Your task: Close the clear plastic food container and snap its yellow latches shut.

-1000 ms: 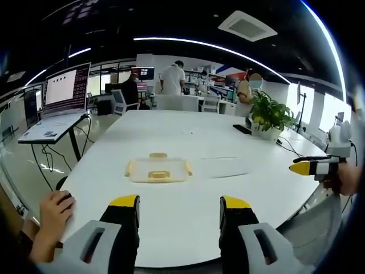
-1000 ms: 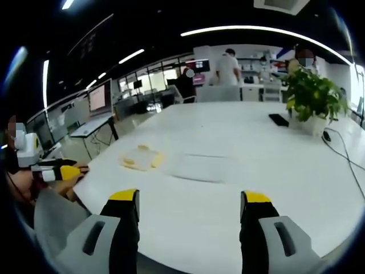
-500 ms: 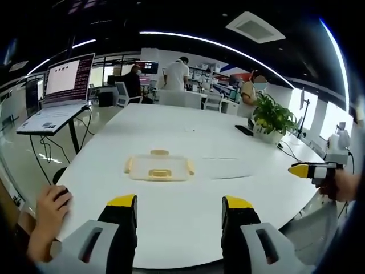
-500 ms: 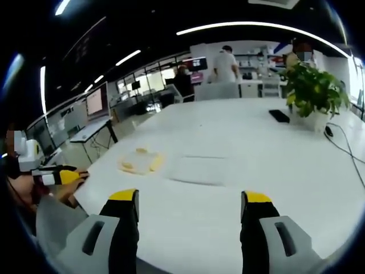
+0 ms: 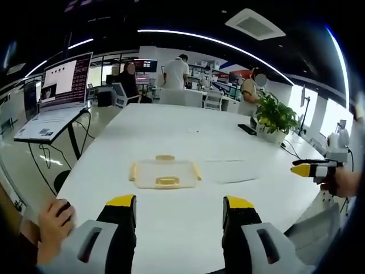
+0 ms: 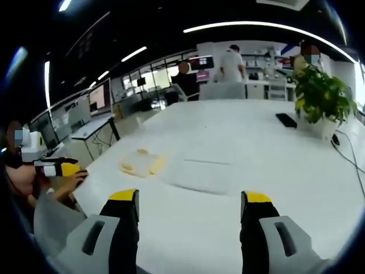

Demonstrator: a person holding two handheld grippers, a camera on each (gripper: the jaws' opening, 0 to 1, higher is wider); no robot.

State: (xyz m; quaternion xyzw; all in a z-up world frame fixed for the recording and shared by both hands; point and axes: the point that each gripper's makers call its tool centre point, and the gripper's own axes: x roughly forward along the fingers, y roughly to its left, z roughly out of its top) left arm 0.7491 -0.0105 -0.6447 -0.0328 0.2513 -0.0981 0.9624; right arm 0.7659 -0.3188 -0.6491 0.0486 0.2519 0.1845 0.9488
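Note:
A clear plastic container (image 5: pixel 165 173) with yellow latches on its sides lies flat on the white table (image 5: pixel 171 128), well ahead of my left gripper (image 5: pixel 180 212). That gripper is open, with nothing between its yellow-tipped jaws. A faint clear flat piece (image 5: pixel 231 169), seemingly the lid, lies just right of the container. My right gripper (image 5: pixel 311 169) is held off the table's right edge. In the right gripper view the container (image 6: pixel 140 164) is at far left and the clear piece (image 6: pixel 199 174) lies ahead of my open right gripper (image 6: pixel 189 200). The left gripper (image 6: pixel 57 168) shows at the left edge.
A laptop on a stand (image 5: pixel 57 97) is left of the table. A potted plant (image 5: pixel 272 117) and a black phone (image 5: pixel 245 129) are at the far right of the table. A hand (image 5: pixel 54 220) rests at the near left edge. People stand at the back.
Both views have shifted slightly with the hands; the container now sits a little nearer and more central in the left gripper view. Both grippers stay open and nothing on the table has moved.

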